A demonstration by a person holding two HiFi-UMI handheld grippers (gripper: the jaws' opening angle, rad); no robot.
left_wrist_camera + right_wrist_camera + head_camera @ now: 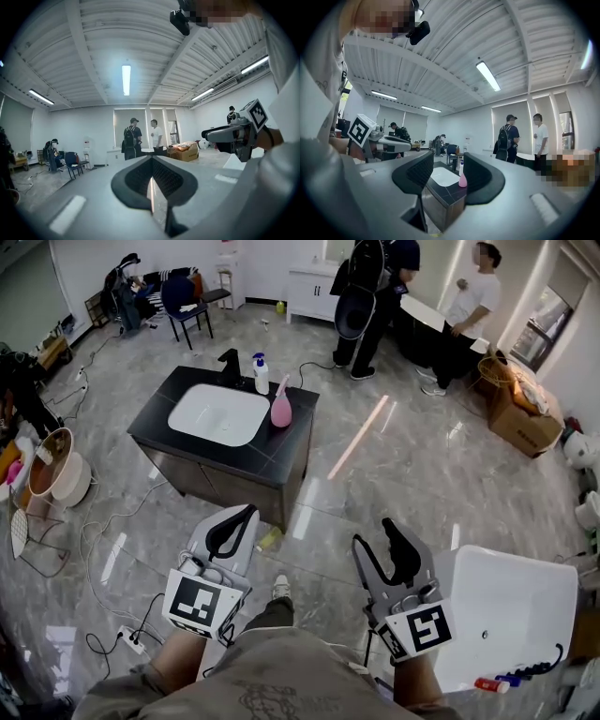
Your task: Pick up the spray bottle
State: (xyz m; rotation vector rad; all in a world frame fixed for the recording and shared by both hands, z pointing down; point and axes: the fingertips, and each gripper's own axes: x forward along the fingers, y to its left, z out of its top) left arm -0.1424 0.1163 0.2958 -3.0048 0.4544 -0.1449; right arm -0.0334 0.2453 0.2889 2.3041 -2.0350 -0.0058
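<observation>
Open room, grey marble-pattern floor (403, 456), cables trailing across it at the left; both tools are held low and close to the person, well short of the bench. Left hand-held gripper (239, 519): jaws pressed together, nothing between them. Right hand-held gripper (375, 538): jaws apart, gripping nothing; only distant things show through the gap. Further off, a dark-topped bench (246, 457) with a white basin (217, 414) set into it; the pink spray bottle (281, 409) stands upright on the bench top just beside the basin's right rim; behind it a white bottle (261, 374) and a black tap (229, 365). Far end: two people (427, 310) standing by a white cabinet (312, 292).
</observation>
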